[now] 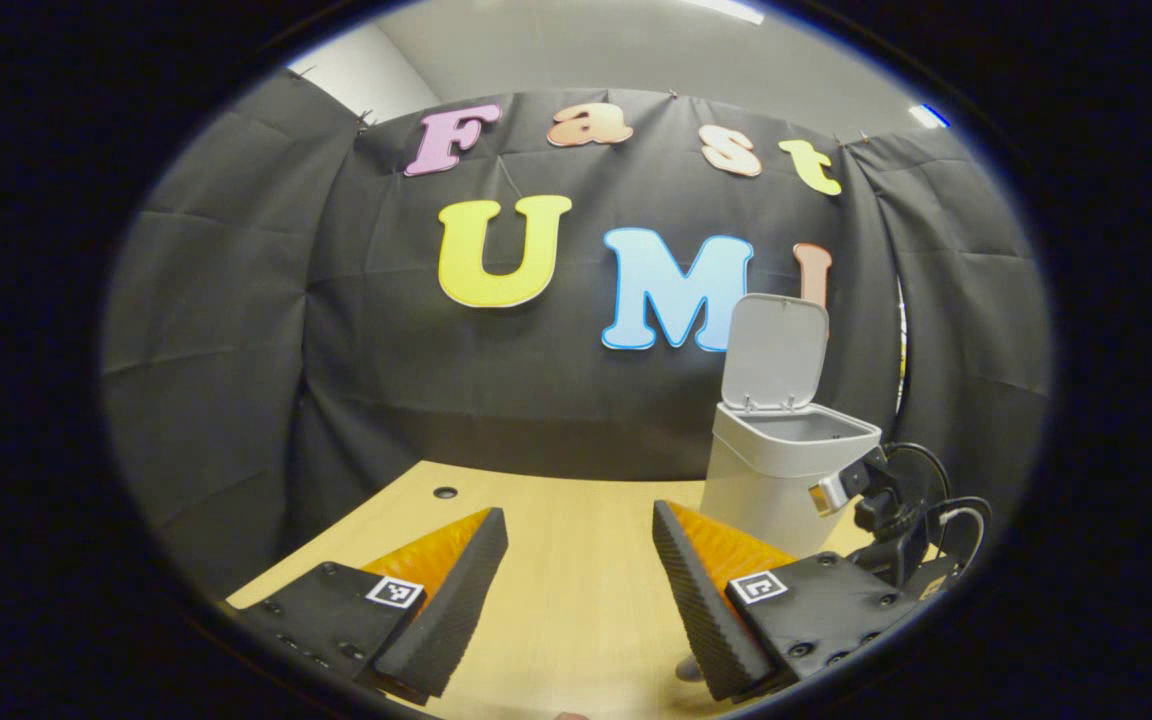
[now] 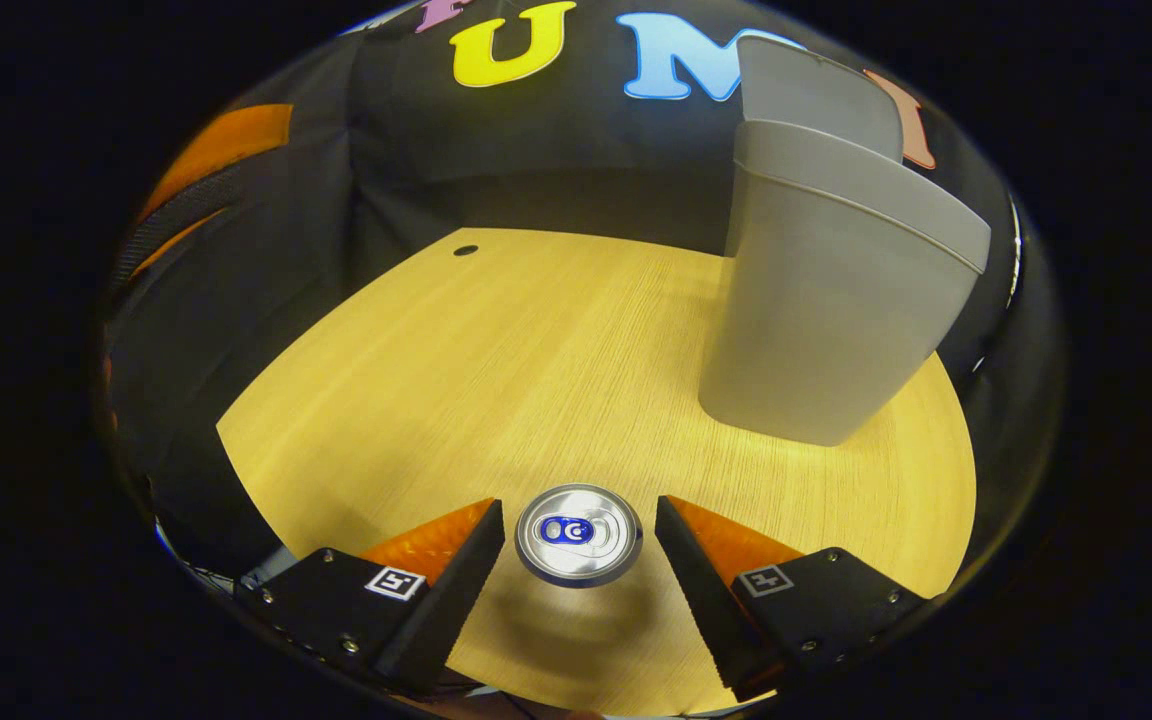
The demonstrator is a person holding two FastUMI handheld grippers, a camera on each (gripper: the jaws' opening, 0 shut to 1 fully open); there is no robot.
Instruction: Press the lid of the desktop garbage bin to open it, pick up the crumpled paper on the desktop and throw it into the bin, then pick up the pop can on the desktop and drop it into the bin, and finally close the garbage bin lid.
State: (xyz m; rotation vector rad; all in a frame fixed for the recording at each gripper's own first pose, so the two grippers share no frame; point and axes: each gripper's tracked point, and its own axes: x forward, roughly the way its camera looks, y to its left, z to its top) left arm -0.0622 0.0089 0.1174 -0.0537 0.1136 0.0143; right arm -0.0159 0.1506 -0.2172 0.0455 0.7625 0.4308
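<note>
Pointing straight down, the right gripper (image 2: 578,535) brackets the upright pop can (image 2: 578,533), fingers spread, not touching. The left gripper (image 1: 578,545) is level above the desktop (image 1: 566,600), fingers wide apart. The bin lid (image 1: 774,352) stands open.

Your light wooden desktop (image 2: 496,340) carries the grey bin (image 2: 816,300), lid up, and the upright pop can (image 2: 578,534), well apart.

left gripper (image 1: 579,560) is up above the table level, pointing pretty much level, fingers (image 1: 456,590) spread wide with nothing between them. right gripper (image 2: 576,560) is tipped steeply downward, its jaws parted too, one finger (image 2: 456,580) on each side and neither one pressing on anything. from the left gripper view you can also catch the right gripper off at the lower right, sitting lower down.
</note>
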